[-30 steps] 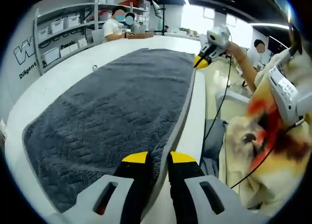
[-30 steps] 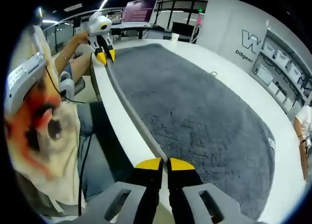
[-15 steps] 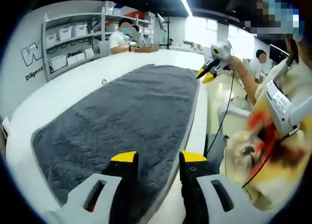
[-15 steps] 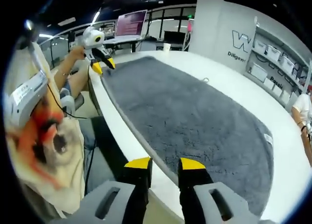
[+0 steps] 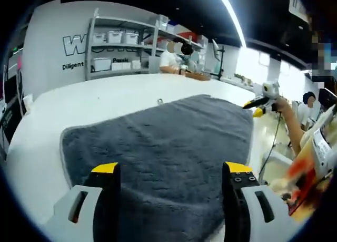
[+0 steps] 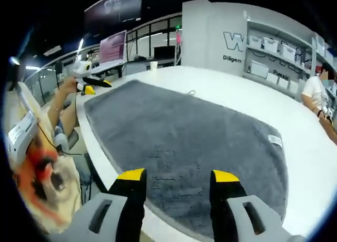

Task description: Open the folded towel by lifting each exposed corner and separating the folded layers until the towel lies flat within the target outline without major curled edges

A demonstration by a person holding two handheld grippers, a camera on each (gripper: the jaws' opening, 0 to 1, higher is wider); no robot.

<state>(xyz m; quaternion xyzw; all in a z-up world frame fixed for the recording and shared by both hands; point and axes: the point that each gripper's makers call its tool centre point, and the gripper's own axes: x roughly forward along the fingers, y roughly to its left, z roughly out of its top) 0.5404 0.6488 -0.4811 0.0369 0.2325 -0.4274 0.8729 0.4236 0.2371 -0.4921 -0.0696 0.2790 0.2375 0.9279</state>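
A dark grey towel (image 5: 168,142) lies spread flat on the white table (image 5: 105,97). My left gripper (image 5: 171,171) hovers over the towel's near edge, jaws wide apart and holding nothing. In the right gripper view the same towel (image 6: 184,128) stretches ahead, with a small white label (image 6: 275,140) near its far right edge. My right gripper (image 6: 179,176) is open above the near edge with nothing between its fingers. Each gripper also appears in the other's view: the right gripper (image 5: 260,100) past the towel's far corner, the left gripper (image 6: 87,84) held in a hand by the far left corner.
The table's edge (image 6: 89,147) runs along the towel's near side, with the person's patterned shirt (image 6: 37,173) just beyond it. Shelves with white boxes (image 5: 113,39) stand behind the table. A seated person (image 6: 316,92) is at the table's far side.
Both grippers went from shut on the towel's near edge to wide open and let it go. Both cameras have swung to face across the towel, which now lies flat.
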